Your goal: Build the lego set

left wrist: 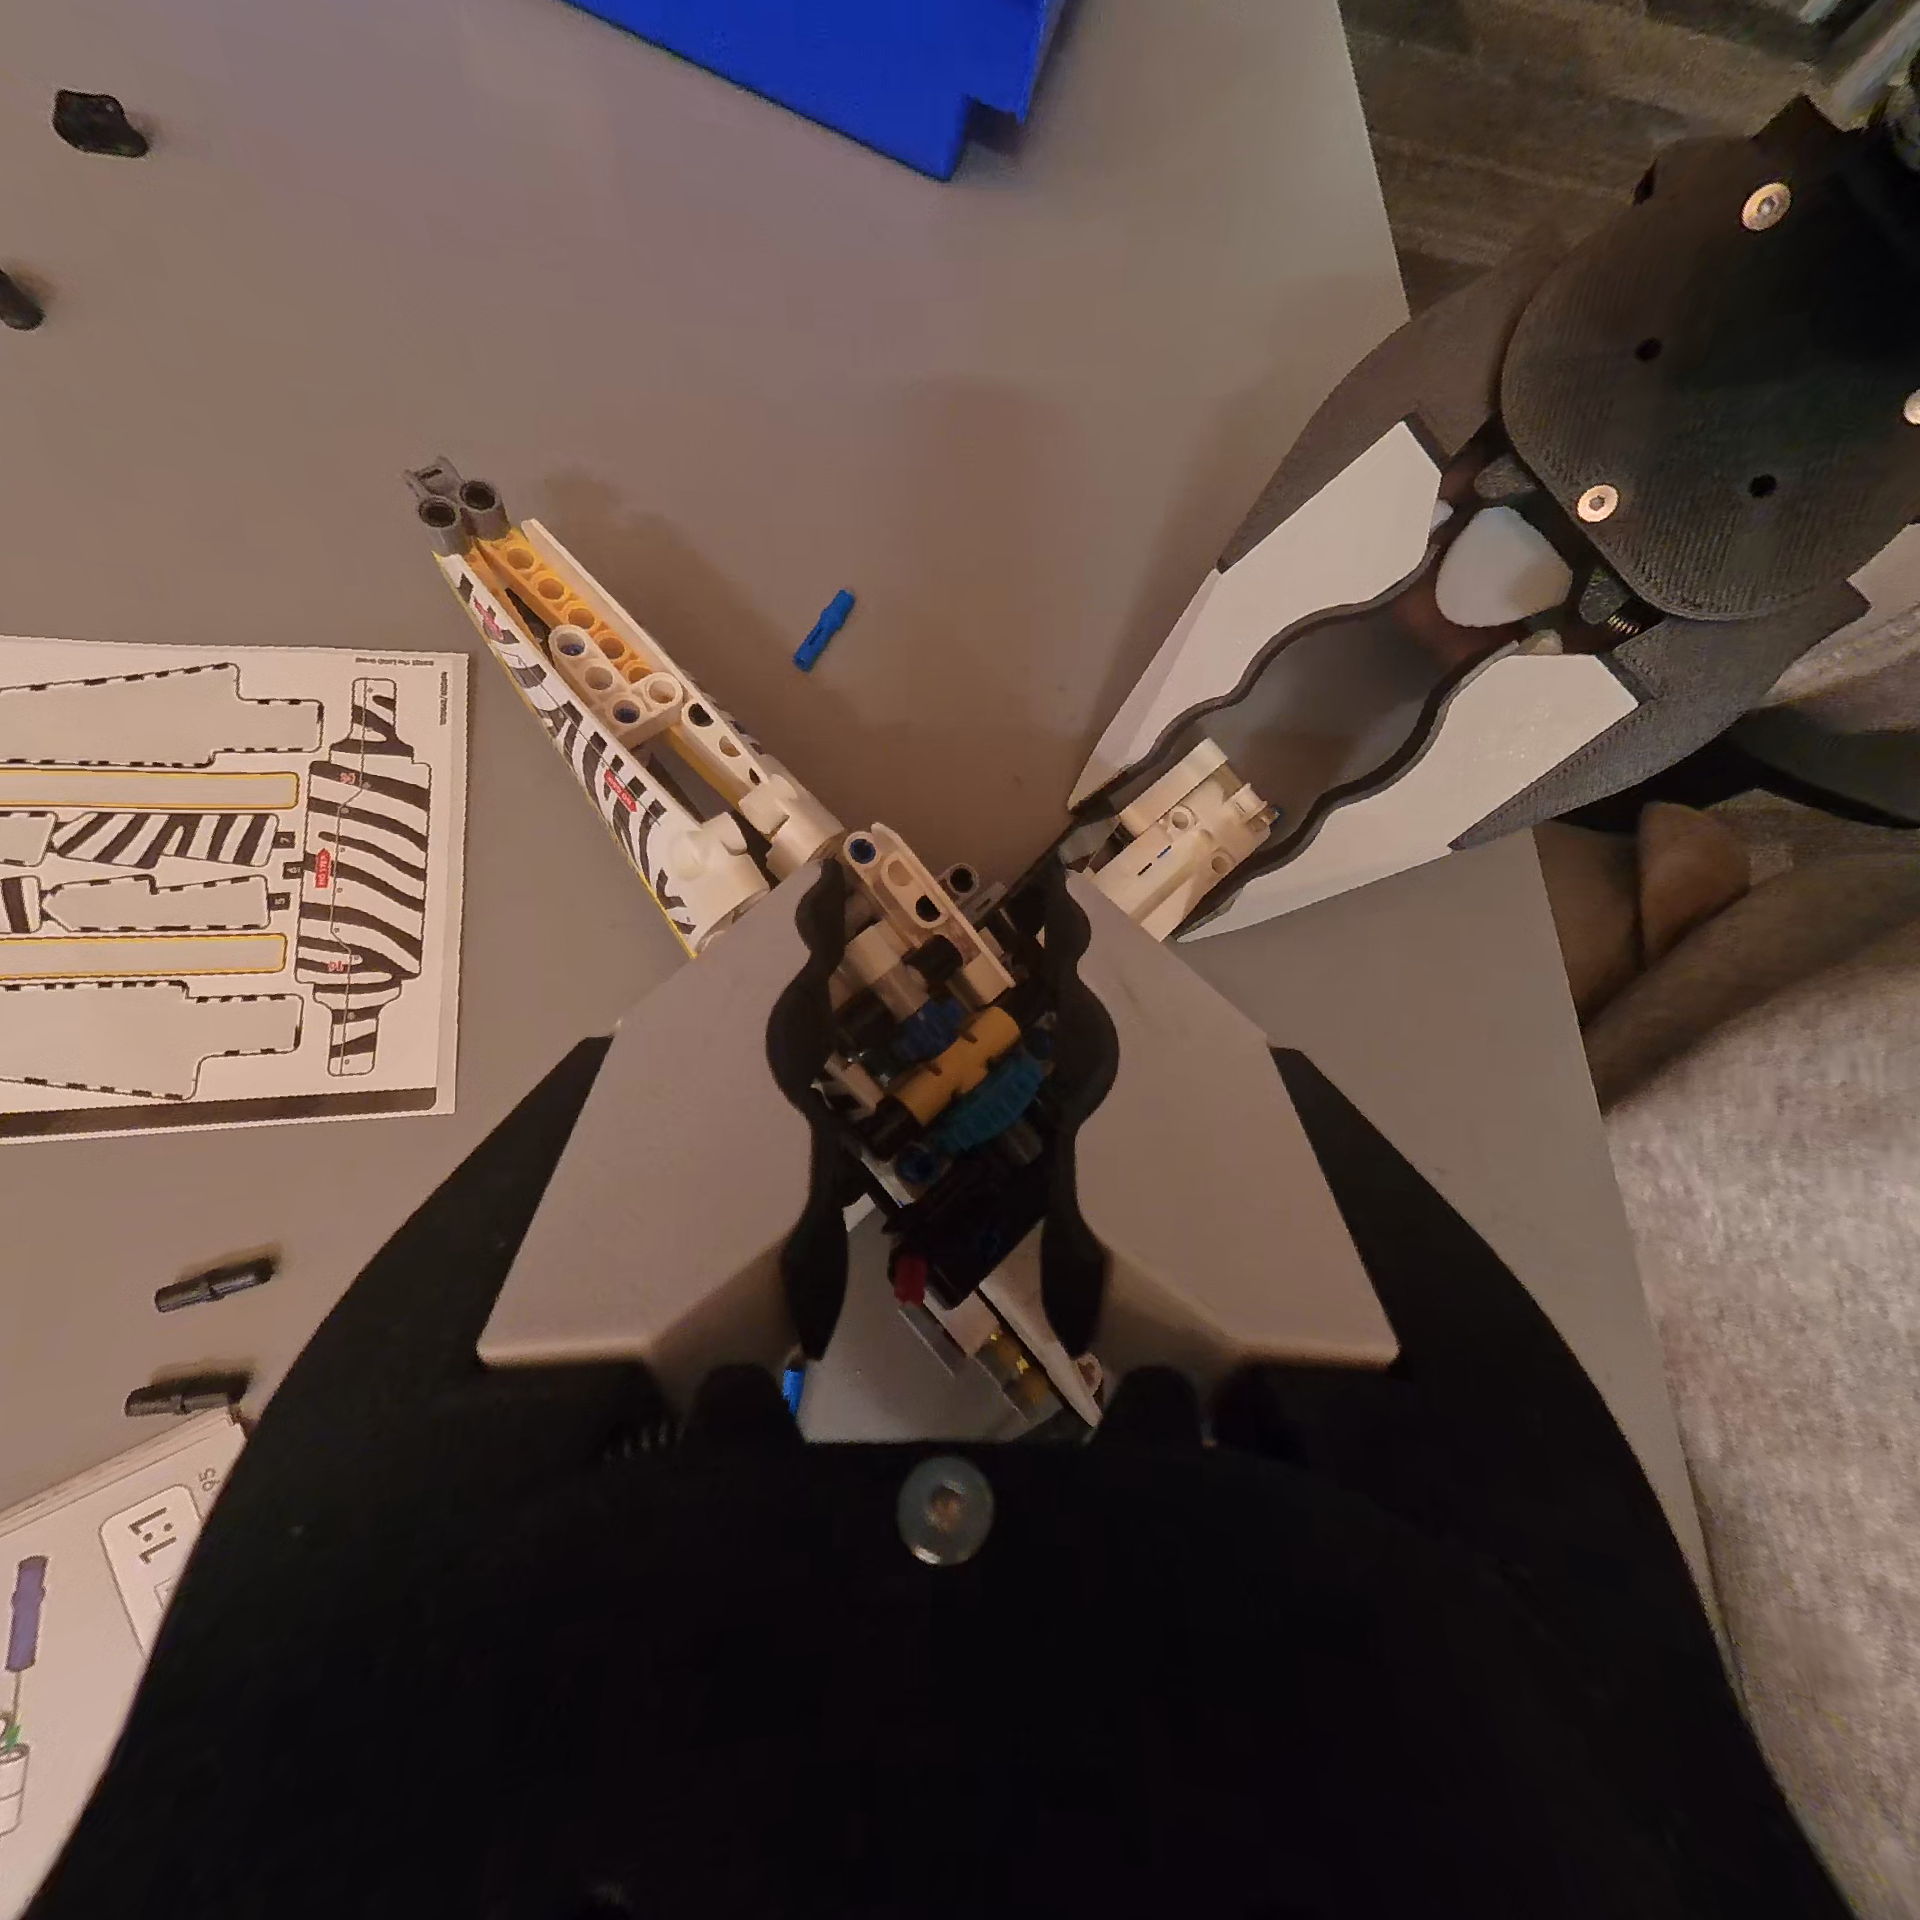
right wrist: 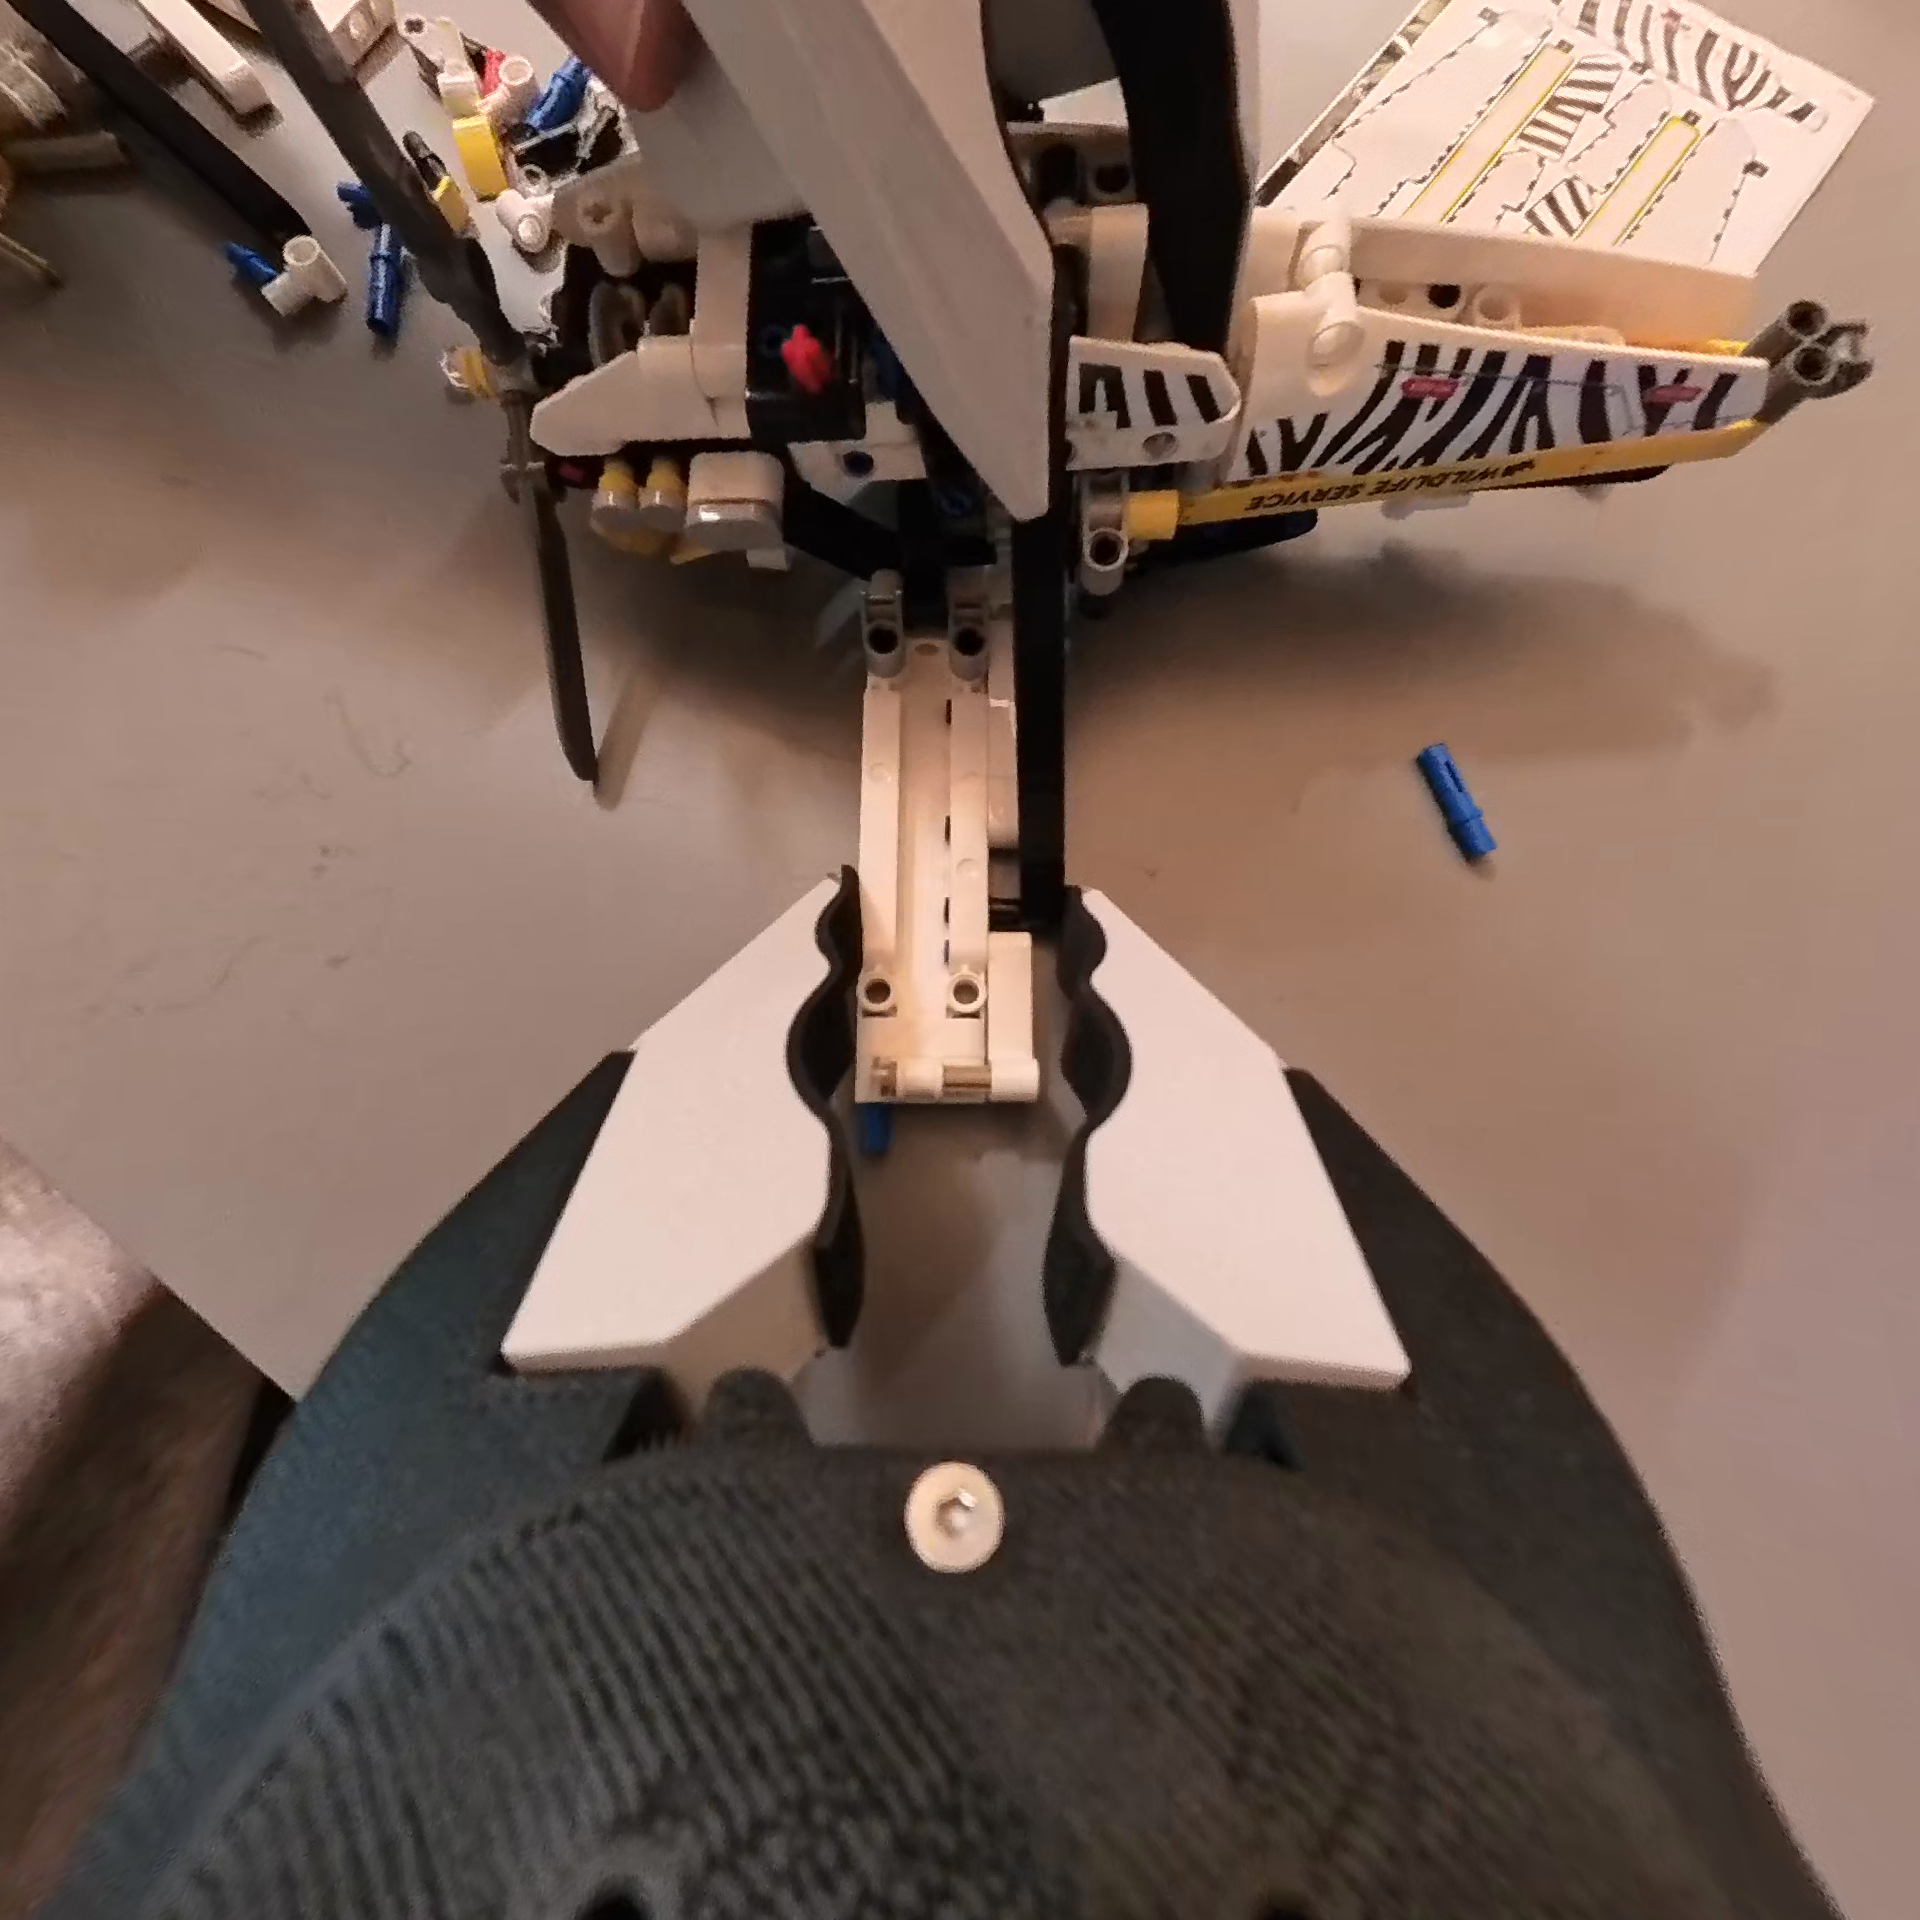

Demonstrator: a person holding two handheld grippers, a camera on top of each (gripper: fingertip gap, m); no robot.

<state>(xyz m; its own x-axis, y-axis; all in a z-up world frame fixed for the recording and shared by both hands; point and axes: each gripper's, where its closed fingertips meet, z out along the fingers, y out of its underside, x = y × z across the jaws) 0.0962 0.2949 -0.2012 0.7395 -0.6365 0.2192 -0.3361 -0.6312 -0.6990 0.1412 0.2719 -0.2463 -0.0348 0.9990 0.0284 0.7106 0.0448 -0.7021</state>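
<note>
Zebra-striped panels mark the helicopter model [right wrist: 1039,416], which sits on the grey desk [left wrist: 727,312] with its tail boom toward the sticker sheet [left wrist: 229,883]. The left hand-held gripper [left wrist: 940,1039] is clamped across the model's geared middle, seemingly to keep it steady. The right hand-held gripper [right wrist: 961,997] has its jaws partly closed around a white beam assembly [right wrist: 935,883] jutting from the body, though firm contact cannot be told; likely it is pressing that part home. A loose blue pin [left wrist: 824,629] lies near
</note>
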